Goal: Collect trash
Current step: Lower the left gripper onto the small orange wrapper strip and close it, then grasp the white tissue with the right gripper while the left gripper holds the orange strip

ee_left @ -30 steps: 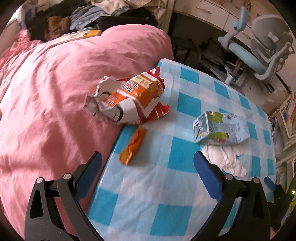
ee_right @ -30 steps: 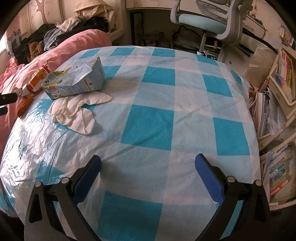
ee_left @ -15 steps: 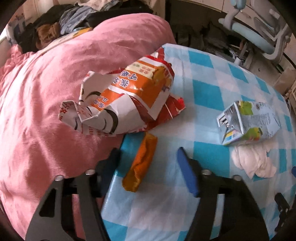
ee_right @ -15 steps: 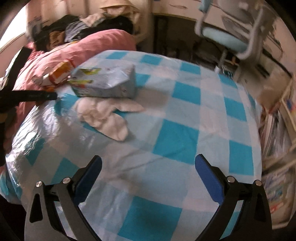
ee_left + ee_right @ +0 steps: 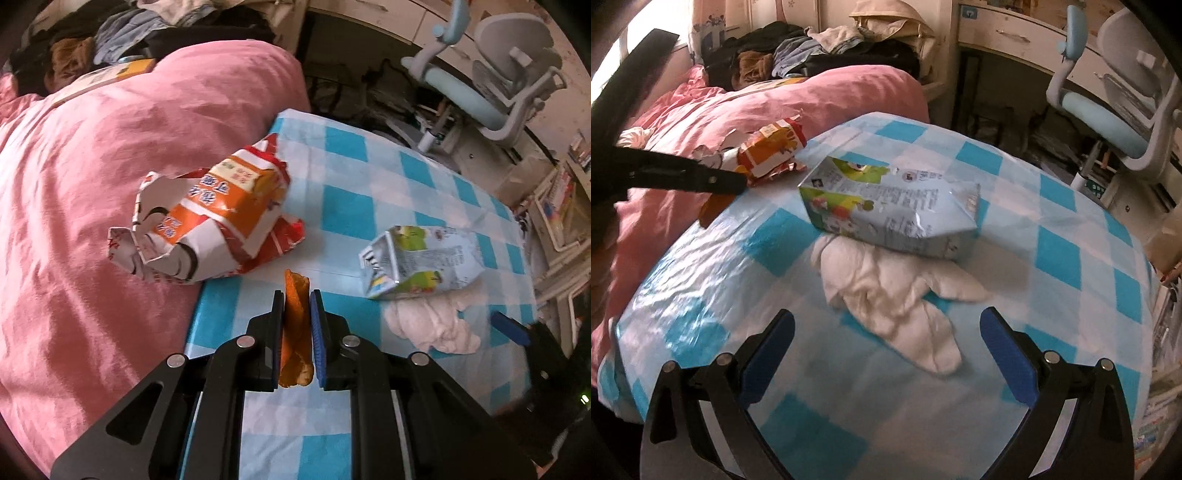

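Observation:
An orange wrapper (image 5: 295, 332) sits between the pads of my left gripper (image 5: 297, 299), whose jaws are closing and press on it at the checked table's left edge. Just beyond it lies a torn orange-and-white snack bag (image 5: 207, 221), half on the pink duvet. A dented drink carton (image 5: 886, 210) rests on a crumpled white tissue (image 5: 886, 291). My right gripper (image 5: 886, 319) is open, and the tissue's near end lies between its fingers, untouched. In the right wrist view the left gripper (image 5: 735, 182) reaches in from the left with the wrapper (image 5: 713, 210) hanging below it.
The table carries a blue-and-white checked plastic cloth (image 5: 1052, 258). A bed with a pink duvet (image 5: 92, 184) presses against its left side, clothes piled behind it. A light-blue desk chair (image 5: 498, 85) stands at the back right, and stacked books (image 5: 1160, 424) line the right.
My left gripper went from wide open to shut on the orange wrapper. My right gripper swung left, bringing the carton and tissue from the left of its view to the middle.

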The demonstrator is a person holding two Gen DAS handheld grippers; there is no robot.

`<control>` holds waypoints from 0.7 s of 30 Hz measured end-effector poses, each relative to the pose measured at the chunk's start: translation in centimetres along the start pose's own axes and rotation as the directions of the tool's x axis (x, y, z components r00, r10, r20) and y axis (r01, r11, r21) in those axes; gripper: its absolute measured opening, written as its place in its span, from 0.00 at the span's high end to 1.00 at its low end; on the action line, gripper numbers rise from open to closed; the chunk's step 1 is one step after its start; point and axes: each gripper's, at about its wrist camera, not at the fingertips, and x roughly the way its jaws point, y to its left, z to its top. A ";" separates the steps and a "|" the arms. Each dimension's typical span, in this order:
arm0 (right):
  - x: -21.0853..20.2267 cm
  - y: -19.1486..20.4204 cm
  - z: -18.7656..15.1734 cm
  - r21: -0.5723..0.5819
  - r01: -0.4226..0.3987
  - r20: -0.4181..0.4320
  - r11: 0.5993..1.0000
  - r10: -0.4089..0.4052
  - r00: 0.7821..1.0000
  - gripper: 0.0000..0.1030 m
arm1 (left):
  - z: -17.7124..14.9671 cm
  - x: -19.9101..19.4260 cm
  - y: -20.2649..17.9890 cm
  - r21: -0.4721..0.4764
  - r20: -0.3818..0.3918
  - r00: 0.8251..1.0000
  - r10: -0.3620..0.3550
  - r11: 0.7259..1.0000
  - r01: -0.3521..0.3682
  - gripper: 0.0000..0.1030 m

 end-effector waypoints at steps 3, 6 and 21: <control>1.2 -0.5 0.2 0.048 -0.024 -0.026 0.999 0.025 0.999 0.17 | 0.1 -0.5 -0.3 0.005 0.005 1.000 -0.005 1.000 0.005 0.87; 1.5 -0.7 0.3 0.051 -0.021 -0.013 0.998 0.022 1.000 0.27 | 0.0 -0.5 -0.7 0.009 0.005 1.000 -0.011 1.000 0.011 0.87; -4.5 0.5 -0.6 0.013 -0.143 0.075 0.990 0.142 0.987 0.86 | -1.1 -2.1 -3.3 0.076 0.040 0.999 -0.019 0.997 0.016 0.87</control>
